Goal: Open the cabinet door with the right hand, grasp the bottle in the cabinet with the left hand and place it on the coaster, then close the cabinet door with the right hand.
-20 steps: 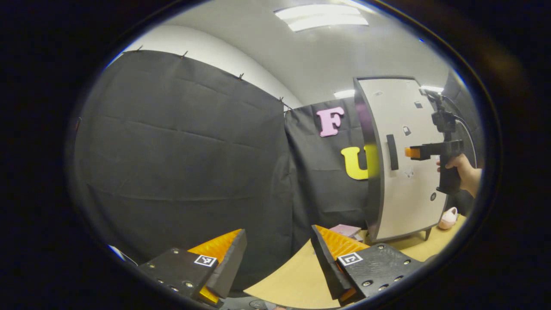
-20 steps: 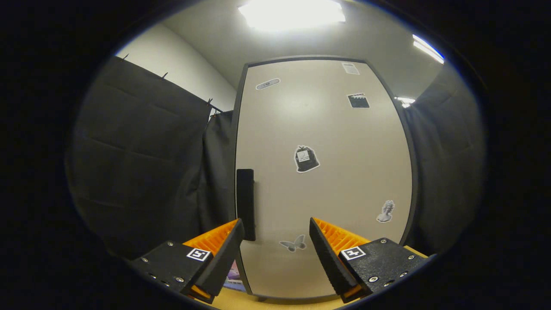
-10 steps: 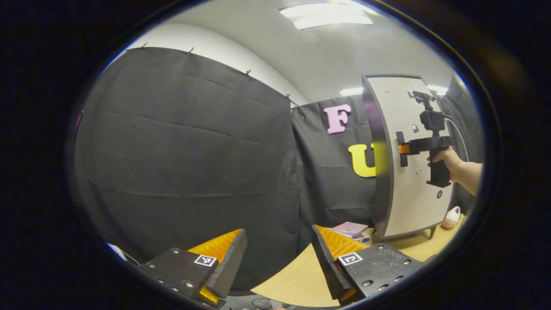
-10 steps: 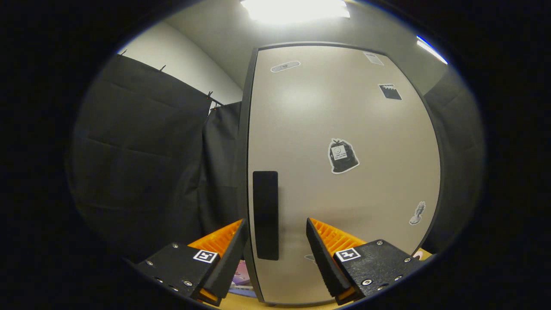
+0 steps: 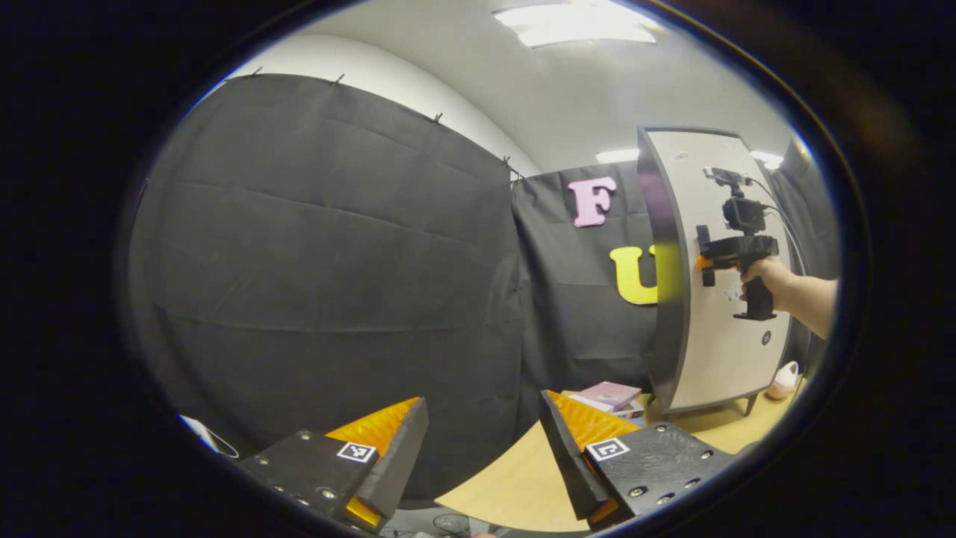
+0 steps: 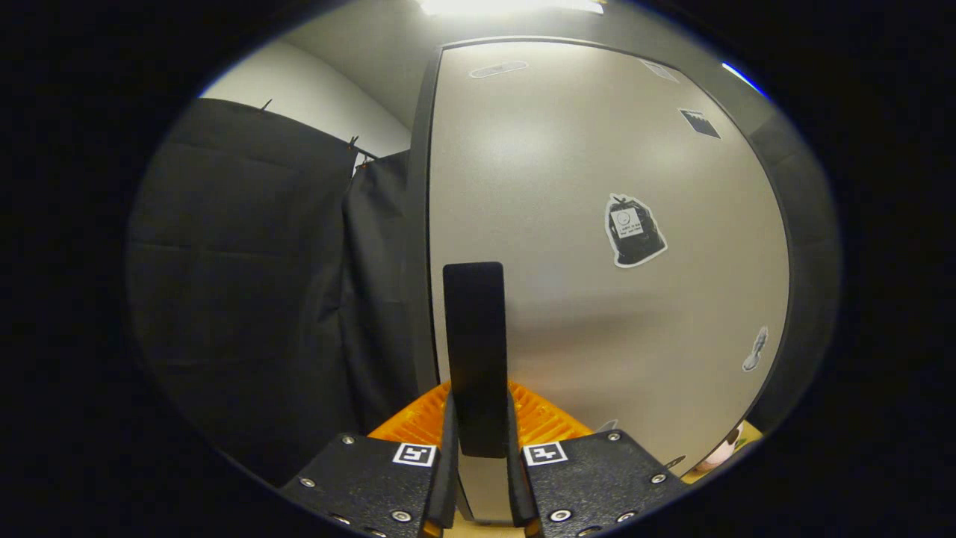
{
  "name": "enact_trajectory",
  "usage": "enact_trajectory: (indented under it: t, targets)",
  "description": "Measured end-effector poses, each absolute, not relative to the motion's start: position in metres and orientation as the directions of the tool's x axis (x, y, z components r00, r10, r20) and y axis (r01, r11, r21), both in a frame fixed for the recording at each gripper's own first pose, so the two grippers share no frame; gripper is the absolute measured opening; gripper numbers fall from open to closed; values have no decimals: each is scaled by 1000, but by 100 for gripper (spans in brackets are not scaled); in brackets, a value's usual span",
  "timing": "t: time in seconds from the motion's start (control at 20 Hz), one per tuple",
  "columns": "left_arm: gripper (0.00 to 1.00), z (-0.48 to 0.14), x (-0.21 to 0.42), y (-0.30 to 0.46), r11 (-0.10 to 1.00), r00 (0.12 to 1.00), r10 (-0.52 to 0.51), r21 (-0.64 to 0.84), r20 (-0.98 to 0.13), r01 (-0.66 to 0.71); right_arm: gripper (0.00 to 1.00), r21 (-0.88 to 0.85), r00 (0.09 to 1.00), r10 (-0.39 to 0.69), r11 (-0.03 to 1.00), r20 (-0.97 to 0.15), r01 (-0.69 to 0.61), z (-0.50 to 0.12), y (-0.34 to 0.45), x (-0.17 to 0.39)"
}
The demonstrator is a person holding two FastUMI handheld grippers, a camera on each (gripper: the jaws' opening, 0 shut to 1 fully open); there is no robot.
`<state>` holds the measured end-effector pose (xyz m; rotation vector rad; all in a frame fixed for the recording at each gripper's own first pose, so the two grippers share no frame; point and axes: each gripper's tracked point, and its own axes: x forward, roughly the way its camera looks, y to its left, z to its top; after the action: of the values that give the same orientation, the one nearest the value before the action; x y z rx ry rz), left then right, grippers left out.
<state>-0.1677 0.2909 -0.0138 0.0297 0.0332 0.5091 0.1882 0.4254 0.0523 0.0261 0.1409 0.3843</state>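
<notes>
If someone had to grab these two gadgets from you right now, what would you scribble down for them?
Right gripper: fingers clamped on the door handle, one on each side.
Left gripper: open, holding nothing, low over the table, away from the cabinet.
Cabinet door: looks shut; the bottle isn't visible.
Done: handle gripped.
Left: pull the door open, take the bottle with the left gripper, set it on the coaster, shut the door with the right.

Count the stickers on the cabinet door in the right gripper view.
4 on the cabinet door: an oval sticker near the top, a dark rectangular sticker upper right, a bag-shaped sticker mid-door, a small figure sticker at the right edge. The right hand-held gripper may hide more lower down.
</notes>
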Motion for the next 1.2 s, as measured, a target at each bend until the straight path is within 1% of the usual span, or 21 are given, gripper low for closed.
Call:
enact_trajectory:
  t: [0.05, 0.1, 0.2, 0.25, 0.3, 0.4, 0.45, 0.65, 0.7, 0.75, 1.2]
  targets:
    - [89, -13, -166, 290, 875, 875, 483, 34, -24, -482, 25, 61, 913, 383, 924, -144, -378, 52, 426, 186]
    - [89, -11, -164, 289, 878, 878, 478, 31, -22, -478, 18, 65, 905, 393, 920, -162, -387, 51, 426, 184]
    - [89, -8, -159, 284, 885, 885, 466, 25, -18, -466, 15, 66, 898, 408, 913, -165, -403, 52, 425, 182]
    - [86, -7, -156, 280, 889, 889, 458, 26, -17, -458, 15, 65, 894, 418, 909, -162, -413, 53, 424, 180]
    - [89, -7, -153, 276, 893, 893, 449, 28, -17, -448, 16, 71, 889, 429, 904, -162, -423, 53, 424, 177]
    - [89, -5, -146, 265, 904, 904, 426, 30, -19, -425, 16, 84, 877, 453, 891, -161, -446, 56, 423, 169]
    - [86, -4, -142, 260, 909, 909, 416, 29, -18, -415, 16, 85, 871, 465, 885, -157, -458, 58, 422, 164]
    - [86, -2, -125, 236, 928, 928, 372, 17, -19, -372, 16, 101, 843, 517, 856, -151, -507, 63, 420, 150]
    - [89, -3, -121, 229, 933, 932, 361, 15, -19, -360, 15, 104, 835, 529, 849, -150, -519, 64, 419, 146]
    - [86, -2, -119, 224, 936, 936, 352, 15, -19, -352, 15, 105, 828, 540, 841, -151, -530, 64, 419, 148]
    - [86, 10, -90, 180, 954, 955, 298, 18, 1, -298, 16, 132, 743, 650, 760, -160, -637, 67, 417, 146]
